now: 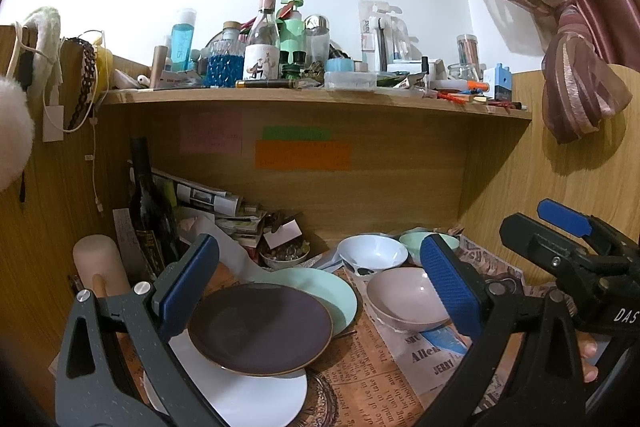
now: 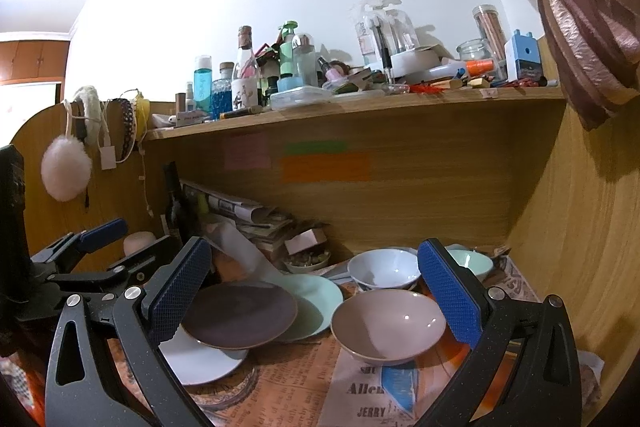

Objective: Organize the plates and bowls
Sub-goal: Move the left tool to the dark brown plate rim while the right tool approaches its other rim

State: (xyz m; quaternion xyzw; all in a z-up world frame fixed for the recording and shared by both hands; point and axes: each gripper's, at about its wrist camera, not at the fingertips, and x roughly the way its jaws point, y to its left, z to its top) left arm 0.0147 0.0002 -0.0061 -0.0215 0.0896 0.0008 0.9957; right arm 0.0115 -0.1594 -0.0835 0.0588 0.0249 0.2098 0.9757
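Both tools are spread wide and hold nothing. The left hand-held gripper (image 1: 320, 291) hangs over the plates: a dark plate (image 1: 260, 331) lies on top, tilted, overlapping a white plate (image 1: 256, 395) below it and a green plate (image 1: 320, 287) behind it. The dark plate sits straight ahead between the left tool's fingers, nearer its left finger (image 1: 188, 283), so this hand looks the better placed for the plates.

The right hand-held gripper (image 2: 316, 295) faces the bowls. A pink bowl (image 2: 388, 327) stands just inside its right finger (image 2: 448, 295) — the closest piece on that side. Beyond it stand a white bowl (image 2: 384, 269) and a pale green bowl (image 2: 474, 263), near each other but not nested. All three look empty (a small dish further back holds some dark bits I cannot identify).

The tabletop (image 2: 288, 383) is covered in printed paper. Stacking has not begun — the plates overlap loosely and the bowls stand apart.
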